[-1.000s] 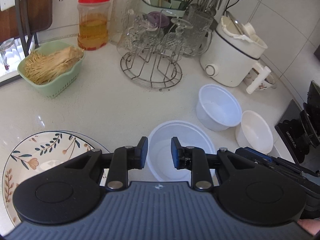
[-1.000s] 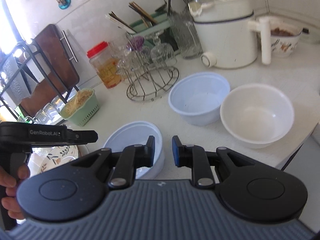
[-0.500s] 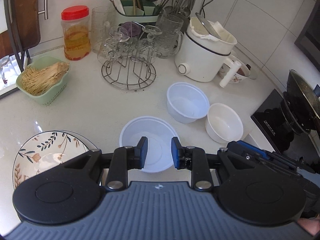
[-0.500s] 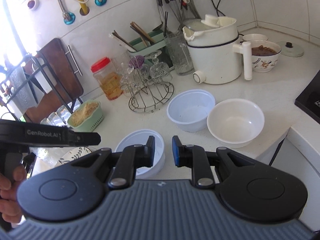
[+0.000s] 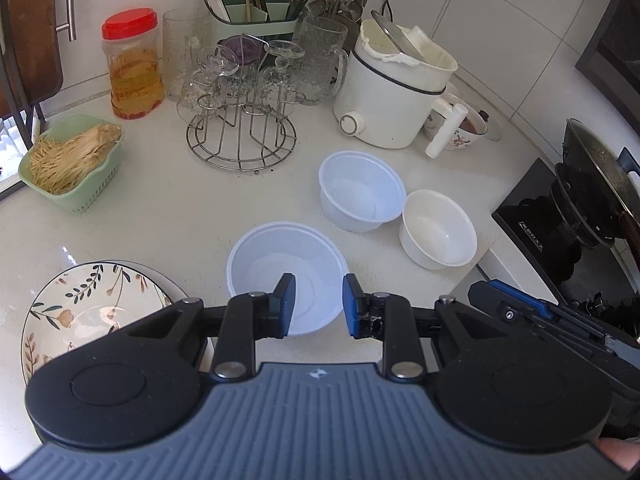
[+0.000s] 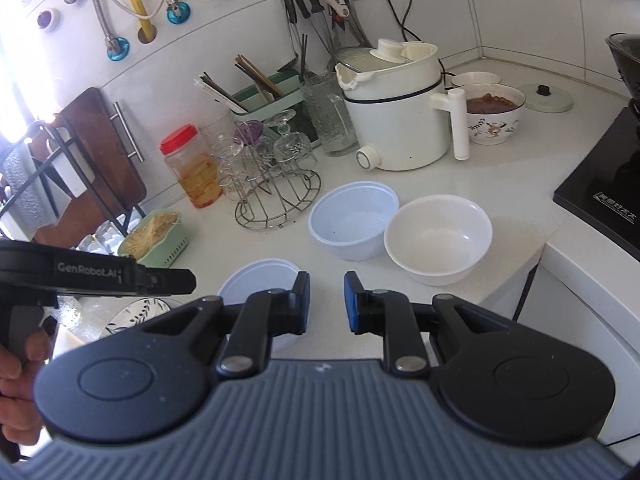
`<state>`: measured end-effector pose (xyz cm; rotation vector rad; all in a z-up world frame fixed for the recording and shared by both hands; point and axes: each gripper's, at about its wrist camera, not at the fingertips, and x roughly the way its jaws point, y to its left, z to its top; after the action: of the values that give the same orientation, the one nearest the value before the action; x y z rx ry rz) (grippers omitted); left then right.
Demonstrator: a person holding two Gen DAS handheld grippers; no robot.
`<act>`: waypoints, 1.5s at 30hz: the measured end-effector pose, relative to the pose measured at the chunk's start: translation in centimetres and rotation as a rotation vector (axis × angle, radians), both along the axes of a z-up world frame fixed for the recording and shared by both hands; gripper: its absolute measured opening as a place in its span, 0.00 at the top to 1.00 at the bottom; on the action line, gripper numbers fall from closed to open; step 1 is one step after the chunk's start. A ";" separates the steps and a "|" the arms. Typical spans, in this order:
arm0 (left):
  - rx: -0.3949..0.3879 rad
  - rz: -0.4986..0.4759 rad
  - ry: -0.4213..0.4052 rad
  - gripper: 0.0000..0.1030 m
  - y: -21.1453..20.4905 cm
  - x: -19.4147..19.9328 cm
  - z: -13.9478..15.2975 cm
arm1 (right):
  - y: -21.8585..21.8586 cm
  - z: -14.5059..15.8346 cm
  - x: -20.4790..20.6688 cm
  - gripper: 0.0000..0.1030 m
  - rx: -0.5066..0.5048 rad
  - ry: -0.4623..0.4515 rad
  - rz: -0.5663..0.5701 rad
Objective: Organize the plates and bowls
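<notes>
In the left wrist view, the left gripper [image 5: 319, 304] sits at lower centre, its blue-padded jaws a small gap apart with nothing between them. Right behind the jaws, on the white counter [image 5: 180, 216], stands a wide shallow white bowl [image 5: 286, 264]. To its upper right are a deeper translucent white bowl [image 5: 360, 196] and, touching it on the right, a cream bowl [image 5: 438, 234]. At lower left lies a floral plate [image 5: 80, 312], stacked on another dish whose grey rim peeks out behind it. A green basket of noodles [image 5: 70, 164] is at the left edge, a wire glass rack [image 5: 242, 136] at upper centre, a red-lidded jar [image 5: 134, 64] to the rack's left and a white cooker pot [image 5: 394, 96] to its right. Part of the other gripper's body shows at lower right.

In the right wrist view, the right gripper [image 6: 327, 302] is at lower centre, jaws parted by a narrow gap and gripping nothing. The shallow bowl [image 6: 256, 280] lies just behind the left jaw, partly hidden. The translucent bowl [image 6: 352, 224] and cream bowl [image 6: 438, 238] sit side by side at centre right, touching. The floral plate [image 6: 136, 312] shows at lower left, under the left gripper's body, which a hand [image 6: 18, 384] holds at the left edge.
</notes>
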<state>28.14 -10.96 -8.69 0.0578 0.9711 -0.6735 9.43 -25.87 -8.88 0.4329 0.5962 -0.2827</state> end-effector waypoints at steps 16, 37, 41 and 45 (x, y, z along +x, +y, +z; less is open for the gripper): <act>0.028 0.009 0.026 0.65 -1.0 1.2 -0.7 | 0.0 -0.6 0.4 0.79 0.045 0.033 -0.035; -0.020 -0.026 0.114 0.48 -5.2 12.7 -4.8 | -2.8 -3.6 8.7 0.60 0.152 0.091 -0.131; -0.018 -0.053 0.163 0.48 -7.2 14.8 -6.4 | -4.0 -5.0 10.0 0.61 0.211 0.106 -0.191; -0.017 -0.086 0.214 0.48 -9.2 16.6 -8.0 | -4.5 -5.4 11.1 0.61 0.208 0.087 -0.224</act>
<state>44.77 -20.14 -16.74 0.0127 1.1732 -0.7780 20.51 -30.32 -14.29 0.6928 0.6660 -0.4569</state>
